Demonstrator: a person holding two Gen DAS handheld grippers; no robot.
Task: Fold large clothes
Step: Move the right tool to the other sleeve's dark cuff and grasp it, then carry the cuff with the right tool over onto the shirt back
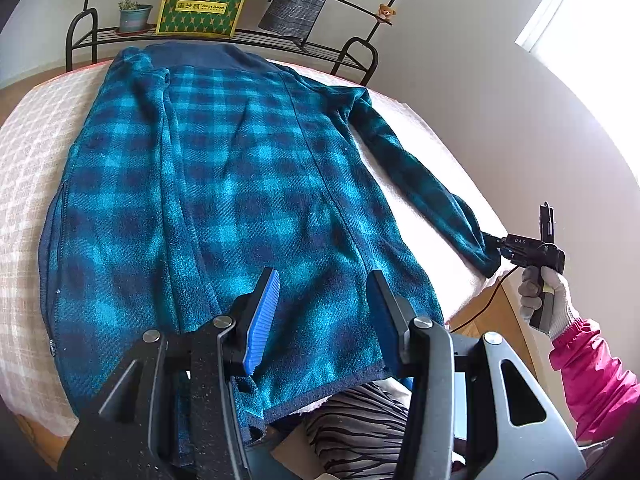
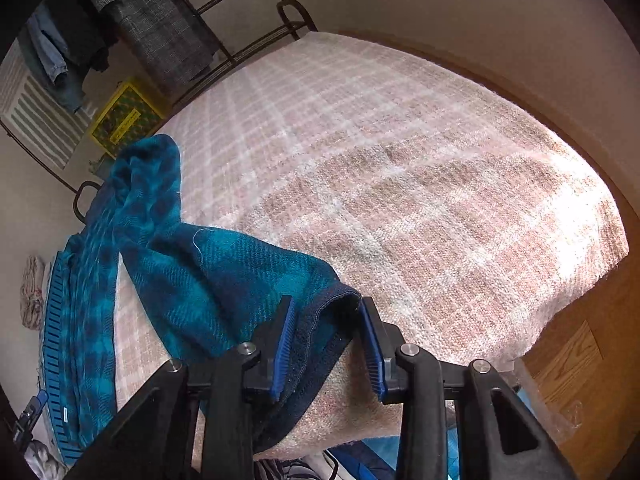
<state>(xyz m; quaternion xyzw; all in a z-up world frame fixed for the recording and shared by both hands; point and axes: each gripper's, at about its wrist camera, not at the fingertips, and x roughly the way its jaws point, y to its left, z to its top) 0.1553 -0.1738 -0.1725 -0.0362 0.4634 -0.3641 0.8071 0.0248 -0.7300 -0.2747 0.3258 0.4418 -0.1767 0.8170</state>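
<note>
Left tongs (image 1: pixel 320 312) released over plaid coat (image 1: pixel 240 180) hem; right tongs (image 2: pixel 328 344) straddle cuff (image 2: pixel 320 320), grip unclear.

A lived-in room of a home, probably a bedroom. A checked pink blanket (image 2: pixel 400 200) covers a wooden-edged surface beside plain walls. Behind it stands a black metal rack (image 1: pixel 224 36) with a potted plant (image 1: pixel 134 16), a yellow-green gift box (image 1: pixel 202 6), hanging clothes (image 2: pixel 152 20) and a small teddy bear (image 1: pixel 387 12). Daylight comes through a window (image 1: pixel 576 4).
</note>
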